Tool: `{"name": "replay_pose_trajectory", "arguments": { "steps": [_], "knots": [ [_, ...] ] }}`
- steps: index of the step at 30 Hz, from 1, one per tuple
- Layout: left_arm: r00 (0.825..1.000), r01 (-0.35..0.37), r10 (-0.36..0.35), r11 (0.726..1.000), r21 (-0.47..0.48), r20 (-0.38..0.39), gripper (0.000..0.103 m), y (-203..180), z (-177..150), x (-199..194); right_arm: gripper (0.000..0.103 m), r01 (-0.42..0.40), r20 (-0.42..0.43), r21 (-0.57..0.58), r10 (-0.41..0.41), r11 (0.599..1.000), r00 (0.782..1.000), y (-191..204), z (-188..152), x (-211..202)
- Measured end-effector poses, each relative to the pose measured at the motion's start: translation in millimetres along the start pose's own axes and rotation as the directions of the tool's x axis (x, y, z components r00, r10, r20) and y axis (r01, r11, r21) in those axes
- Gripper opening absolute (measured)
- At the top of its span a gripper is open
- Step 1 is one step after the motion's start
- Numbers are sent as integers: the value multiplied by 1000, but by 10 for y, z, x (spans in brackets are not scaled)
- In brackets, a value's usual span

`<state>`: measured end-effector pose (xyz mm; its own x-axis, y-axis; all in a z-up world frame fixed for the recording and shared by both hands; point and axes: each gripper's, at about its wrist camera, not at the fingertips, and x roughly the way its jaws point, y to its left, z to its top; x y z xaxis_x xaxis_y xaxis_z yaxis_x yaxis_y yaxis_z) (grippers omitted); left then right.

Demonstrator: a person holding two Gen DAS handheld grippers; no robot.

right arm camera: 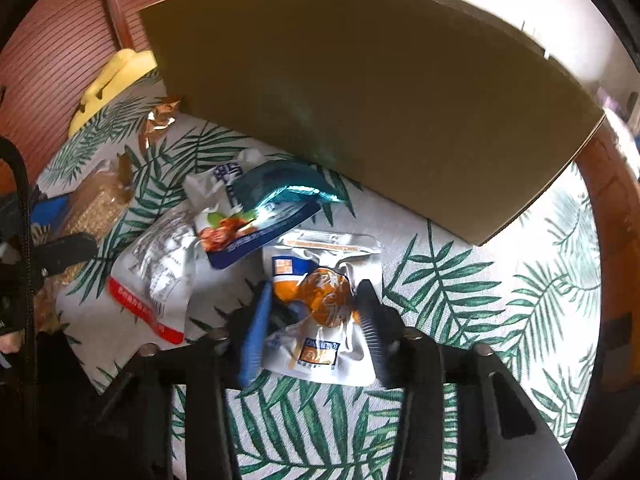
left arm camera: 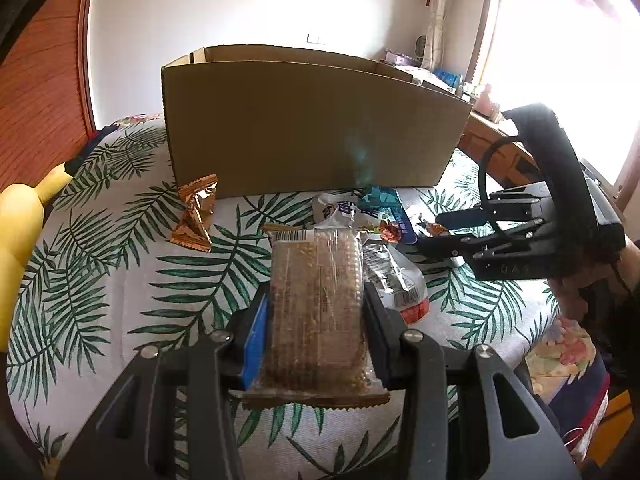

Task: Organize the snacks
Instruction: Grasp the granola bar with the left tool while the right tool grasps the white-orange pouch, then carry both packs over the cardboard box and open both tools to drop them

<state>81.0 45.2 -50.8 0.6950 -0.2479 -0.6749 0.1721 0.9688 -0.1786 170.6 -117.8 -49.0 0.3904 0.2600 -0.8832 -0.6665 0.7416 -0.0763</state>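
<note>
Orange-and-white snack pouch [right arm camera: 320,320] between right gripper [right arm camera: 316,320] jaws

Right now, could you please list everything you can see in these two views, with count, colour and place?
cardboard box: one, brown, open-topped, behind the snacks
leaf-print cloth: one, white and green, under everything
biscuit pack: one, clear over brown, in left gripper
orange pouch: one, silver and orange, between right gripper's fingers
gold wrapper: one, beside box
loose packets: about four, white, blue, teal, piled centre
yellow toy: one, far left
left gripper: black, shut
right gripper: black, closing state unclear
</note>
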Motion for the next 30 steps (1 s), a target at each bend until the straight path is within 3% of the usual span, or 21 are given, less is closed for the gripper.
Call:
{"name": "replay_pose_trajectory", "arguments": {
  "steps": [20,30],
  "knots": [
    [1000,21,-21,1000,8,7,42,-86,9,-9,38,2,109,30,-6,1000,994,7,-156,-325],
    [998,21,-23,999,40,60,42,-129,362,-104,38,36,197,7,-37,999,980,54,-49,-709]
  ]
}}
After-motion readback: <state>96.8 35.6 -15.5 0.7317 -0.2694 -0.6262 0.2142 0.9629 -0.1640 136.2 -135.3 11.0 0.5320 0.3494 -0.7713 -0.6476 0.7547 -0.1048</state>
